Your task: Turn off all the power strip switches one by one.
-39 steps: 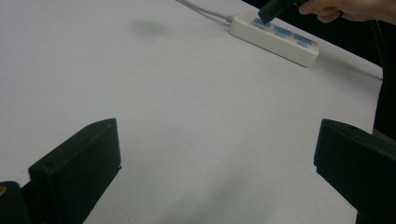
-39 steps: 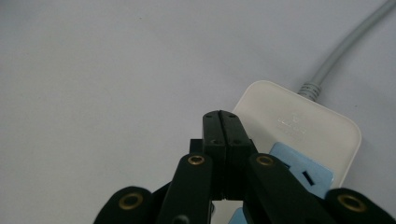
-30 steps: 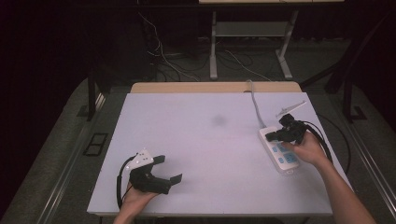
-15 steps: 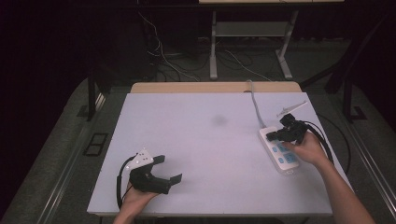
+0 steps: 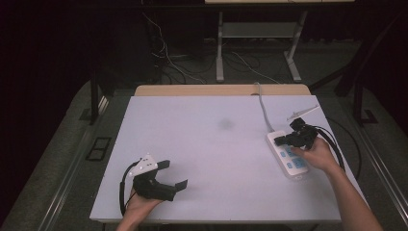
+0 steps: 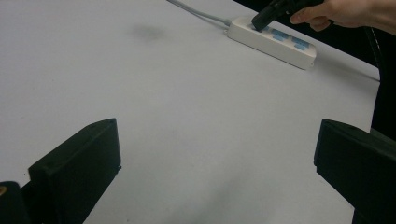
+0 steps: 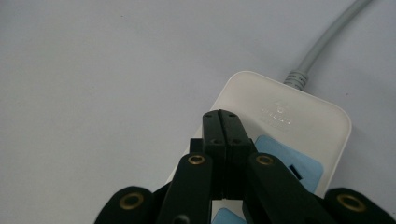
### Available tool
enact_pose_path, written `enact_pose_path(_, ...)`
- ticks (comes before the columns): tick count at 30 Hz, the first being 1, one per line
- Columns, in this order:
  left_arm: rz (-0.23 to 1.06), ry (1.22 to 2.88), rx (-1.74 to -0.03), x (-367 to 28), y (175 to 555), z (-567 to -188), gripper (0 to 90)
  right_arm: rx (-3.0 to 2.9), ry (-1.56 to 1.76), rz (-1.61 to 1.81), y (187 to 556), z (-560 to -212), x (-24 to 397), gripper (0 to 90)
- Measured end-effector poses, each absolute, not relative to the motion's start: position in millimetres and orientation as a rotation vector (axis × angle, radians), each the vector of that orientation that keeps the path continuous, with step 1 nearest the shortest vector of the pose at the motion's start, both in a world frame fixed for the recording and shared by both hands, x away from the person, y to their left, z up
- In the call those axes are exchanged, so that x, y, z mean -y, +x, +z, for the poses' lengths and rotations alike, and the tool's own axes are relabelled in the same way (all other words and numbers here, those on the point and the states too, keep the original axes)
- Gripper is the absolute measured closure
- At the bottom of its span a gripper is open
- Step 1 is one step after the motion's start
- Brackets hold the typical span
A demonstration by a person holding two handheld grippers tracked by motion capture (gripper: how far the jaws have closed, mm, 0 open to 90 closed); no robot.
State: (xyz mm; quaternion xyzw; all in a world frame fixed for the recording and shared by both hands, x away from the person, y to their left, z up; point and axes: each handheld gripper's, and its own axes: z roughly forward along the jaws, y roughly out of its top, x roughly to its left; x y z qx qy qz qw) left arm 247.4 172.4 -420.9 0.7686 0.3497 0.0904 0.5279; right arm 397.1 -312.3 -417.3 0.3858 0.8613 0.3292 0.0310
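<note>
A white power strip (image 5: pixel 288 156) with blue sockets lies near the table's right edge, its grey cable (image 5: pixel 263 108) running off toward the back. My right gripper (image 5: pixel 280 141) is shut, jaws pressed together with nothing between them, its tips over the strip's cable end (image 7: pixel 280 112); whether they touch the strip I cannot tell. The left gripper view shows that same strip (image 6: pixel 273 39) far off, with the right gripper's tips (image 6: pixel 258 21) on it. My left gripper (image 5: pixel 172 174) rests low at the front left of the table, jaws wide open and holding nothing.
The table top (image 5: pixel 211 144) is a plain white sheet with a faint dark smudge (image 5: pixel 225 123) near its middle. A thin white strip (image 5: pixel 302 113) lies at the back right corner. Black cables (image 5: pixel 346 144) trail off the right edge.
</note>
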Motion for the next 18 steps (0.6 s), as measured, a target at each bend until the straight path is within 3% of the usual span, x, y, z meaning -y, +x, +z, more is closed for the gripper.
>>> enact_pose_path(18, 0.203, 1.843, -0.838, -170.4, 249.2, -423.2, 0.0, -2.607, 1.204, 1.082, 393.0, -416.3, 314.3, 89.7)
